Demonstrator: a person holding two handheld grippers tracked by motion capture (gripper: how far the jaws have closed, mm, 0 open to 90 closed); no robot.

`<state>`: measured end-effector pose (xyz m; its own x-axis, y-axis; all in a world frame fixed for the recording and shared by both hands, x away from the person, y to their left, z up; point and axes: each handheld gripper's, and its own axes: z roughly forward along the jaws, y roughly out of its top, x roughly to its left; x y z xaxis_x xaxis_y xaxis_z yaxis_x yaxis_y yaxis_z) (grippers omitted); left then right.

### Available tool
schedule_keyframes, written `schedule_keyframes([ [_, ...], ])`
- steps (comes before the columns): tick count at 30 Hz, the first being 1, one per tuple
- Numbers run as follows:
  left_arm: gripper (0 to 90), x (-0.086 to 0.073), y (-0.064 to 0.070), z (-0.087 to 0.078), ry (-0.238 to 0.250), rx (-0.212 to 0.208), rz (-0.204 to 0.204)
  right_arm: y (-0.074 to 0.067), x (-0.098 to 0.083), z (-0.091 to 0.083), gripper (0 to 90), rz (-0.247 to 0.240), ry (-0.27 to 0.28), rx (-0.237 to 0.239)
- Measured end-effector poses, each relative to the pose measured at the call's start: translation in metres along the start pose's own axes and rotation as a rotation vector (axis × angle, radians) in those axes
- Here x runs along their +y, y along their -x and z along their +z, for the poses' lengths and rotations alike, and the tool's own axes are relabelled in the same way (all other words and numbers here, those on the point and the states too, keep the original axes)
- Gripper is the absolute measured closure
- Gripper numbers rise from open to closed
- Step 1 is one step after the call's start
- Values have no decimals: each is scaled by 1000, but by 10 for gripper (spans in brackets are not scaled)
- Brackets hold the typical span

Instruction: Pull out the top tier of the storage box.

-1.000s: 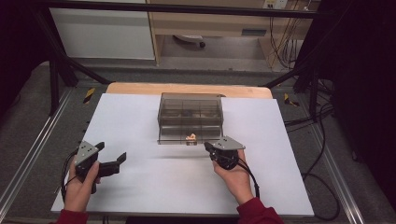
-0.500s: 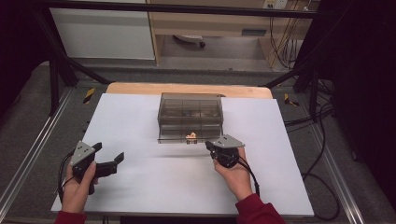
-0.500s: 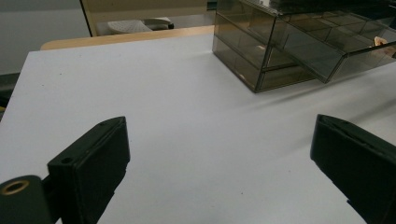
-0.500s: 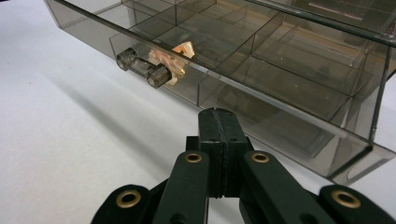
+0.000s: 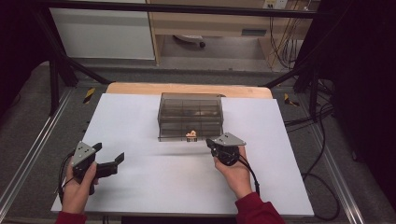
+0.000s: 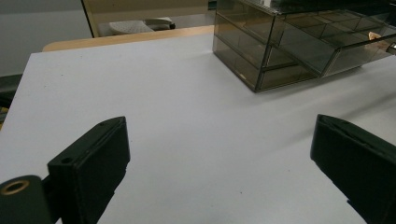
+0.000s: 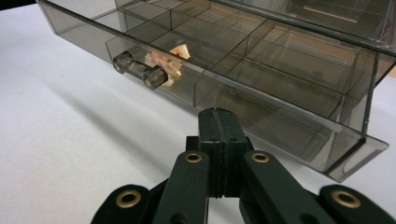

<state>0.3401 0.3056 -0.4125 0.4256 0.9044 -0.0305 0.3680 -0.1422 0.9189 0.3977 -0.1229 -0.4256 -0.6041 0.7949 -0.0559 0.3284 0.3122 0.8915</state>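
A smoky, see-through drawer cabinet [image 5: 189, 115] stands toward the far edge of the white worktop [image 5: 140, 186], about midway between its left and right edges. Its bottom drawer [image 7: 243, 88] is pulled out toward the person, showing a grid of small compartments. In one of the front compartments, just behind the drawer's clear knob [image 7: 140, 71], lies a small tan-and-white piece [image 7: 168, 59]; I cannot make out what it is.

The right gripper [image 5: 219, 148] sits just in front of the open drawer, to the right of the knob, near it but not touching, as far as the right gripper view shows. Its two black jaws are pressed flat together with nothing between them, pointed at the drawer's front wall.

The left gripper [image 5: 109, 163] is well apart from the cabinet, near the worktop's front left corner, held in the person's left hand [image 5: 77, 189]. Its jaws stand wide apart with only bare worktop between them; in the left gripper view the cabinet shows far off at the upper right.

Red sleeves [image 5: 254, 210] show at the near edge.
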Motion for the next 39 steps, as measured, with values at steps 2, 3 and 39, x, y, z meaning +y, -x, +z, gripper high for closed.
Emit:
schedule_keyframes([
  [2, 49, 0, 0, 0, 0, -1, 0, 0, 0, 0, 900, 0, 0, 1],
  [3, 49, 0, 1, 0, 0, -3, 2, 0, 0, 1, 900, 0, -1, 1],
  [39, 49, 0, 1, 0, 0, 3, -1, 1, 5, 5, 900, 0, 6, 3],
])
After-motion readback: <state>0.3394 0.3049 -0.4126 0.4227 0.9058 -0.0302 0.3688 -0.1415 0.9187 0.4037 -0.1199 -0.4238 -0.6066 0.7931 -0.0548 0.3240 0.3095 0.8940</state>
